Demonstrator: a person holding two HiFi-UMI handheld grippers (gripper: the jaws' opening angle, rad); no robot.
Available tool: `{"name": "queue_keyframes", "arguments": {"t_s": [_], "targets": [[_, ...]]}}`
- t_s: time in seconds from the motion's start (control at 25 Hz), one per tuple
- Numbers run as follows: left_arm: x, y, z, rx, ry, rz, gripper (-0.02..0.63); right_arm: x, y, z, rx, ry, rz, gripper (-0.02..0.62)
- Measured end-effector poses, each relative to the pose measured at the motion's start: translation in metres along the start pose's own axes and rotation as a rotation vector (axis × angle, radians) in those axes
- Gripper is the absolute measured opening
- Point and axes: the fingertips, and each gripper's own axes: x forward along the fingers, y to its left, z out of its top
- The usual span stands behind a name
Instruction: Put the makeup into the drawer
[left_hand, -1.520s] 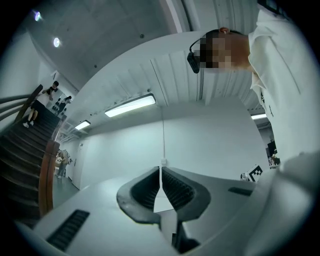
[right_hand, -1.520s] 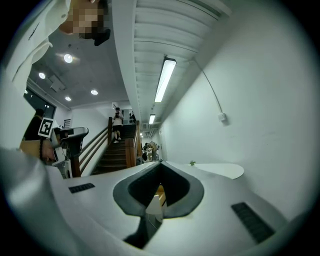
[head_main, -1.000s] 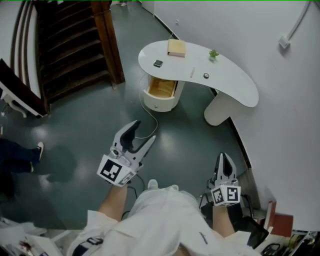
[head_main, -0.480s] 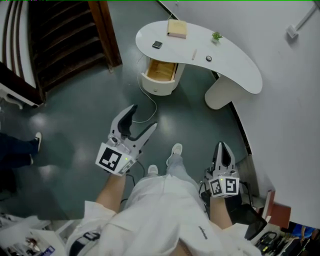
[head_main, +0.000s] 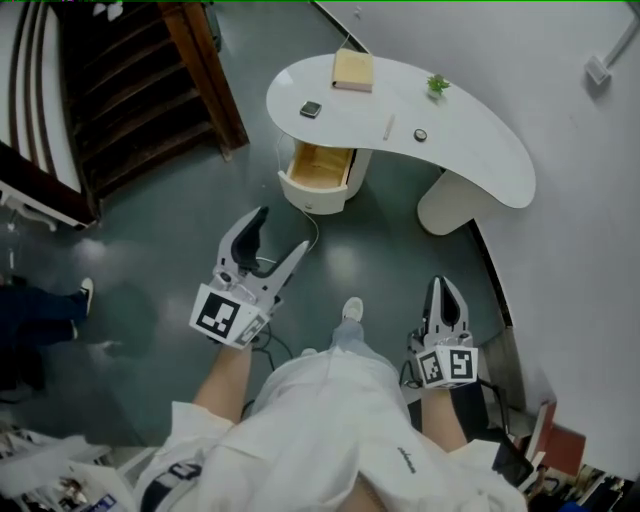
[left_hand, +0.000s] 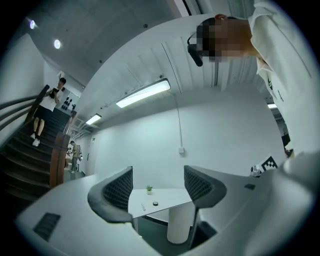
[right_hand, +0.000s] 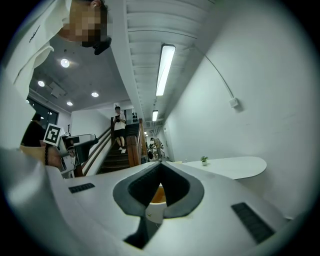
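Lying well beyond the left fingers (head_main: 246, 238), apparently makeup (head_main: 311, 109), on desk (head_main: 480, 165).

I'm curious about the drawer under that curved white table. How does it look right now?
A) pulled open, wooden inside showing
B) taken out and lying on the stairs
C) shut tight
A: in the head view the drawer stands pulled out from under the white table, with its pale wooden inside in plain sight.

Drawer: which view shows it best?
The head view: the drawer stands open, its wooden inside seen from above. The right gripper view catches only a sliver of it. The left gripper view does not show it.
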Motion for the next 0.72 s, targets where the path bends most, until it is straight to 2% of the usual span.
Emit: {"name": "queue_keyframes", "arguments": {"t_s": [0.36,0.72], "targets": [[0.112,0.024,-0.015,0.004,0.034,0.025,0.313,0.093,-0.073,0.014,0.018,0.02,0.037,0.017],[0.186,0.04,-0.026,0.019,0.054,0.086,0.313,0.158,-0.127,0.018,0.038,0.046,0.107,0.017]]}}
